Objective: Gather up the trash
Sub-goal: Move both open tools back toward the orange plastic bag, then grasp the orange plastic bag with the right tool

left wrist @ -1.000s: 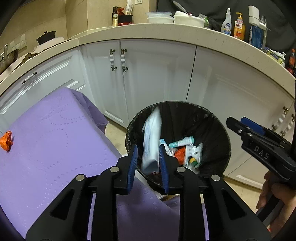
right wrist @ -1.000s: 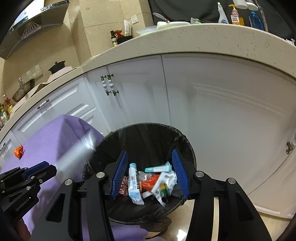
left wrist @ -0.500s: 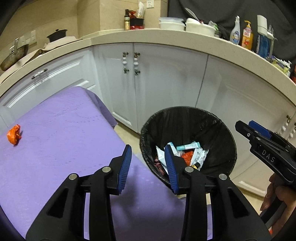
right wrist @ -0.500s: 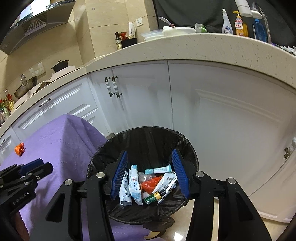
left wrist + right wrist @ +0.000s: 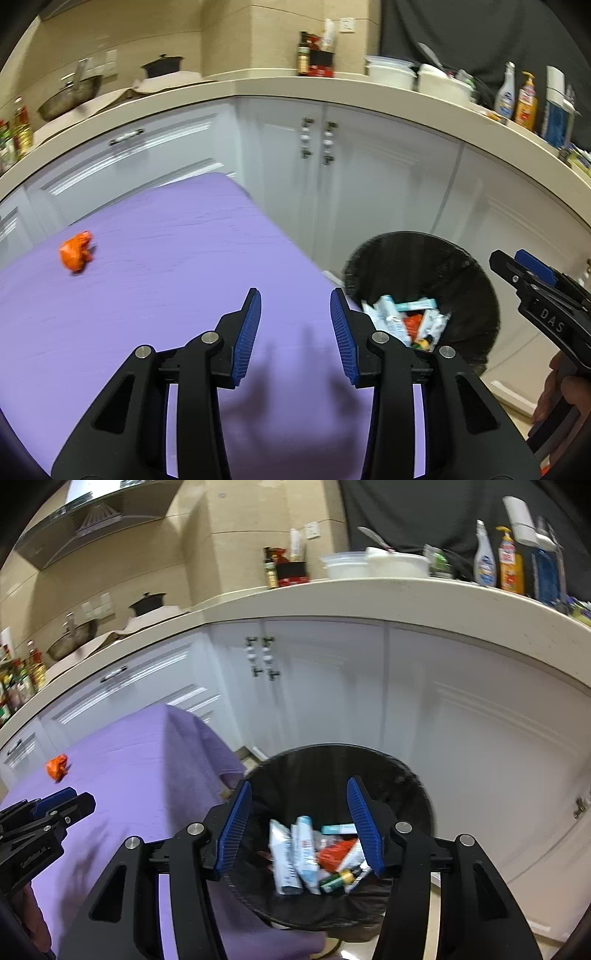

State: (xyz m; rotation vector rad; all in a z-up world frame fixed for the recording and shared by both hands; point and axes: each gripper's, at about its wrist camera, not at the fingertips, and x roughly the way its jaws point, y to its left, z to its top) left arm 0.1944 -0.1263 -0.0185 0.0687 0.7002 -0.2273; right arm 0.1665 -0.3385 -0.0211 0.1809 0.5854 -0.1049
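Purple cloth surface (image 5: 155, 314) bears crumpled orange scrap (image 5: 75, 251); round black-lined bin (image 5: 417, 794) holds blurred, probably plastic packets (image 5: 295, 853); both grippers opening, empty

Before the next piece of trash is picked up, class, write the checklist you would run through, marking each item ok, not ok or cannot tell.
1. Left gripper carries nothing: ok, jaws opening with only purple cloth behind them.
2. Right gripper carries nothing: ok, jaws opening above the bin, nothing between them.
3. Trash left to collect: ok, an orange wrapper lies on the purple tablecloth.
4. Path across the cloth to the wrapper is free: ok.
5. Bin has room: ok, packets cover only its bottom.
6. More trash beyond the views: cannot tell.
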